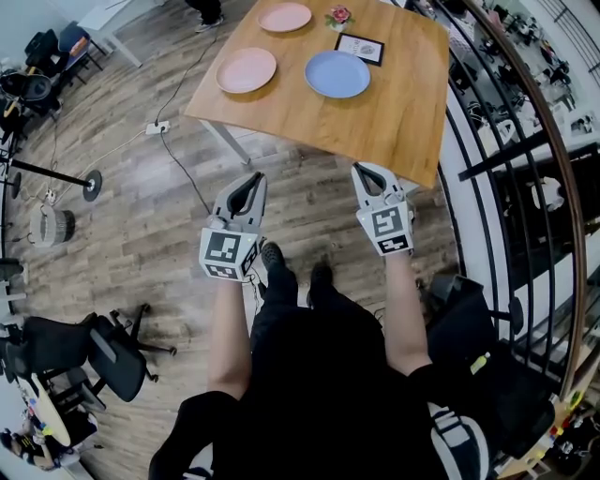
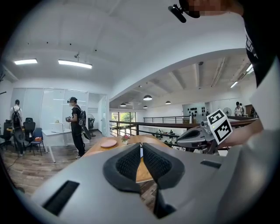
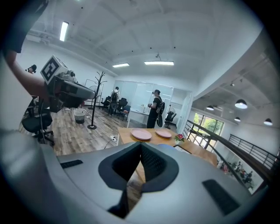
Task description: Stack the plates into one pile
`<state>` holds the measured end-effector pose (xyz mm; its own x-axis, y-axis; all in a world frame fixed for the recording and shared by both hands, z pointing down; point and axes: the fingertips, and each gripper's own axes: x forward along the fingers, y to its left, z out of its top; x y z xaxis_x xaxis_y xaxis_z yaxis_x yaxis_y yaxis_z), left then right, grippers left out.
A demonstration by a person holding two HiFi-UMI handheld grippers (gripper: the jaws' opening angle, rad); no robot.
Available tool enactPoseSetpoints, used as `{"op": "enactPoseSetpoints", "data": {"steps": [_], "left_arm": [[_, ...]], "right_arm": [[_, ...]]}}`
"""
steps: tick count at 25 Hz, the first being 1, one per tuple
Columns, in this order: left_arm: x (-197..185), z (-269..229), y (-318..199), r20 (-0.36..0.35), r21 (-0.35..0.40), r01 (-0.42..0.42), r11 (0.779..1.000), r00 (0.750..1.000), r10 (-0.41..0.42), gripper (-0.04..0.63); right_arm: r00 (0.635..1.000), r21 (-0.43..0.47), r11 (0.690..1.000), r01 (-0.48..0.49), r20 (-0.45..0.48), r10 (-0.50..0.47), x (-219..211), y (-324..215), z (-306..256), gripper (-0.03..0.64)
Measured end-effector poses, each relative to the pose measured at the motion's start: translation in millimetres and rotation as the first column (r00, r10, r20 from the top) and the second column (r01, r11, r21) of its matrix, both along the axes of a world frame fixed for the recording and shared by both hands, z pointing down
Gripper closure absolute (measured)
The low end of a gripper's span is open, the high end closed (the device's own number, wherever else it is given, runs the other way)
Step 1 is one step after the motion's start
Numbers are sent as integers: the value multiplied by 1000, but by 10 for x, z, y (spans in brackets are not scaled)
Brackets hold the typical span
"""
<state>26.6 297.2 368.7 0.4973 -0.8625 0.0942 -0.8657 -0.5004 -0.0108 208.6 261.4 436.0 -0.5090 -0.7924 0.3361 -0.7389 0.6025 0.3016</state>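
Three plates lie apart on a wooden table [image 1: 394, 112]: a pink plate [image 1: 247, 70] at the left, a second pink plate [image 1: 285, 17] at the far edge, and a blue plate [image 1: 337, 74] in the middle. Both grippers hang short of the table's near edge, over the floor. My left gripper [image 1: 251, 178] is shut and holds nothing. My right gripper [image 1: 364, 170] is also shut and empty. In the right gripper view both pink plates [image 3: 141, 134] [image 3: 163, 133] show beyond the closed jaws. One pink plate [image 2: 108, 143] shows in the left gripper view.
A small framed card [image 1: 360, 49] and a flower pot [image 1: 339, 16] stand at the table's far side. A black railing [image 1: 487, 141] runs along the right. Office chairs [image 1: 84, 352] stand at the left, cables cross the floor, and a person [image 3: 155, 109] stands beyond the table.
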Motion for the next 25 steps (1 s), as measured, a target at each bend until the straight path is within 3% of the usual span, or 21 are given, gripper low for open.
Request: {"op": "enactPoseSetpoints", "data": {"steps": [12, 16, 20, 25], "left_arm": [[71, -37, -22, -40, 16, -26, 1000, 999, 26, 552], [80, -21, -49, -34, 15, -23, 1000, 999, 24, 405], [39, -2, -48, -27, 18, -17, 1000, 999, 17, 362], [29, -20, -48, -33, 19, -22, 1000, 999, 23, 347]], "right_arm": [[1000, 27, 1000, -10, -5, 10, 61, -14, -29, 552], [1000, 42, 999, -12, 15, 12, 62, -36, -70, 462], [1000, 51, 999, -10, 22, 9, 14, -35, -75, 369], [1000, 55, 998, -13, 8, 13, 23, -27, -82, 348]]}}
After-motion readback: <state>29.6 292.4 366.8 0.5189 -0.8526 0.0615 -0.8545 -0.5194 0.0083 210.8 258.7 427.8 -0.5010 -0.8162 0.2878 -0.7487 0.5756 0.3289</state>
